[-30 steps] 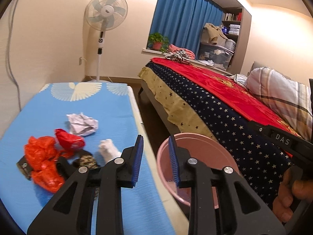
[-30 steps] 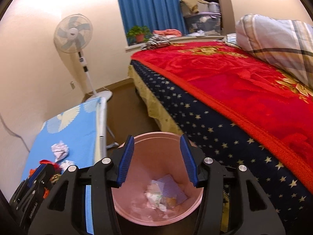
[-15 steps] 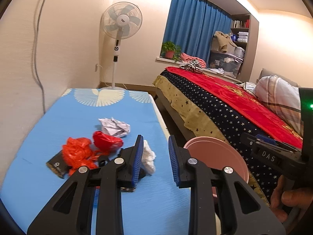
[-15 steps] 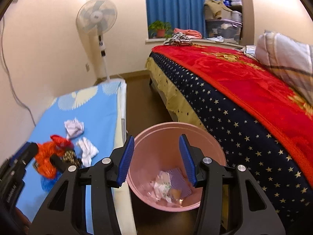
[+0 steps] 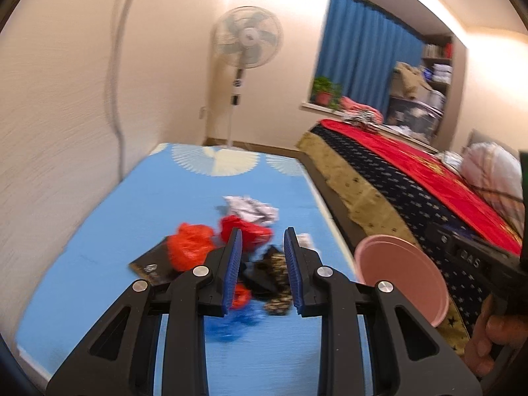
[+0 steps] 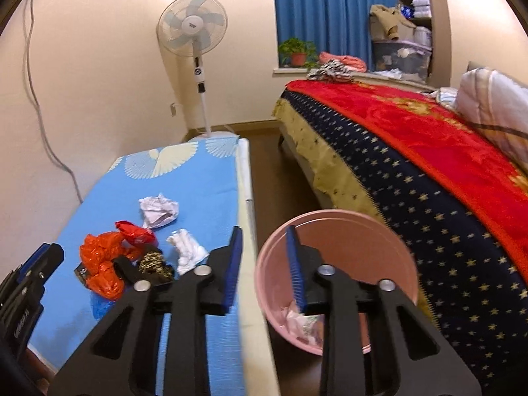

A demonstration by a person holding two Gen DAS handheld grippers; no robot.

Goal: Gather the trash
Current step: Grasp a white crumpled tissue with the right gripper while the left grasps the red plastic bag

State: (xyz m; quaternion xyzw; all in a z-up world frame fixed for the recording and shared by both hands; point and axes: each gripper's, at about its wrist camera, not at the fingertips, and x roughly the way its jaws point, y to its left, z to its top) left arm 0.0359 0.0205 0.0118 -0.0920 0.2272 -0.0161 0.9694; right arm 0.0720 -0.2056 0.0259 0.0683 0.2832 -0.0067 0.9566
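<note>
Trash lies on the blue mat [image 6: 184, 178]: crumpled white paper [image 6: 158, 210], red wrapper [image 6: 136, 233], orange plastic bags [image 6: 100, 264], a black and gold patterned wrapper [image 6: 153, 261], a white tissue wad [image 6: 188, 252]. In the left wrist view the same pile shows: paper [image 5: 252, 210], red wrapper [image 5: 246, 235], orange bag [image 5: 189, 249], patterned wrapper [image 5: 272, 274]. The pink bin [image 6: 336, 277] stands on the floor beside the mat, with paper scraps inside; its rim shows in the left wrist view [image 5: 401, 274]. My left gripper [image 5: 262, 270] is open and empty above the pile. My right gripper [image 6: 264, 265] is open and empty between mat edge and bin.
A bed with a red and star-patterned blanket [image 6: 412, 151] runs along the right. A standing fan [image 6: 193, 33] is by the far wall. Brown floor [image 6: 274, 171] runs between mat and bed. A cable hangs on the left wall [image 6: 43, 125].
Both grippers have swung left, away from the bin toward the trash pile on the mat. The left view is now motion-blurred. Both grippers stay open and empty.
</note>
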